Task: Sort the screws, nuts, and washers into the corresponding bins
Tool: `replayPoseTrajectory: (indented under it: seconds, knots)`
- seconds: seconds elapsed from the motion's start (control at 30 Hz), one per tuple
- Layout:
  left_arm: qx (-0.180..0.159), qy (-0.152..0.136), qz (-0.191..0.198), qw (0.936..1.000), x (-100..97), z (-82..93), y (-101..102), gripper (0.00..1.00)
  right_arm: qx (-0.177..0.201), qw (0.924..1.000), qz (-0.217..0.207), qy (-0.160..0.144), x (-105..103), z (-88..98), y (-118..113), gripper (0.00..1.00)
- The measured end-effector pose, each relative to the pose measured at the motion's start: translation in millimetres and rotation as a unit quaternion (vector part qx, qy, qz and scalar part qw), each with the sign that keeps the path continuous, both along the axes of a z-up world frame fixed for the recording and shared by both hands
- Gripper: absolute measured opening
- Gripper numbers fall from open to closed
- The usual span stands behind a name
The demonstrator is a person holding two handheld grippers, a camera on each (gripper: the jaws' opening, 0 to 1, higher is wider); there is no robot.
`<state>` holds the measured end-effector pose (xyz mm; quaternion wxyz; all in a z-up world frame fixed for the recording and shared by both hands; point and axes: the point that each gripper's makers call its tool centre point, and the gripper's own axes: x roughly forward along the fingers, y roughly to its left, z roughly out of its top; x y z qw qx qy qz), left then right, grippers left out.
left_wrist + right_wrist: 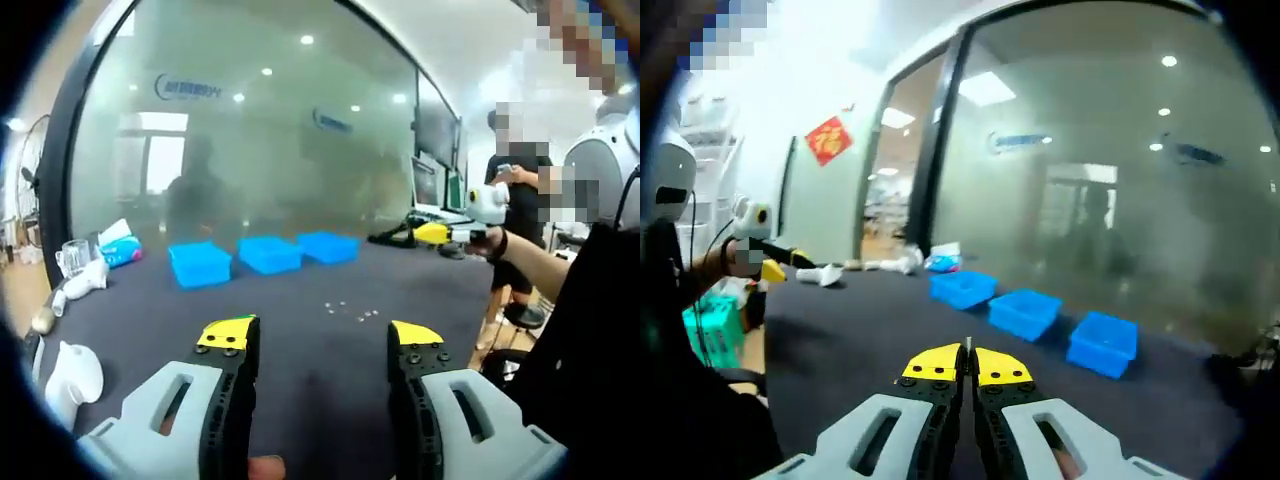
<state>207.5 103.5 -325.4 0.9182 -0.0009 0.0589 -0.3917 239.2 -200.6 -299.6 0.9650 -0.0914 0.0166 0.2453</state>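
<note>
Left claw (318,342): jaws apart, hovering above dark surface (300,340); small parts (350,311) ahead.
Right claw (967,364): closed, seemingly pinching a screw (968,343); blue bins (1025,312) ahead.

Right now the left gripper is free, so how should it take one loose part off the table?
Take one piece at the edge of the small parts, across its sides, with the left gripper coming down from above: they lie low and scattered on the table, so a sideways approach would likely only push them.
</note>
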Motion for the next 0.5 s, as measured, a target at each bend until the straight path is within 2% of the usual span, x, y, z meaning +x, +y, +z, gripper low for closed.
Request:
replayPoseTrajectory:
  seconds: [0.17,0.27,0.5]
  knots:
    - [0.006,-0.004,-0.007,1.0000,-3.2,1.1,-3.4,0.50,0.003,0.9989,-0.045,-0.012,-4.8,-1.4,-20.4,0.01]
    - [0.009,-0.004,-0.010,0.9999,-4.0,0.7,-5.5,0.50,0.016,0.9980,-0.060,-0.008,-5.0,-3.4,-28.0,0.01]
    - [0.010,-0.005,-0.013,0.9998,-4.7,-0.2,-7.6,0.50,0.018,0.9944,-0.100,-0.027,10.0,5.0,-42.8,0.01]
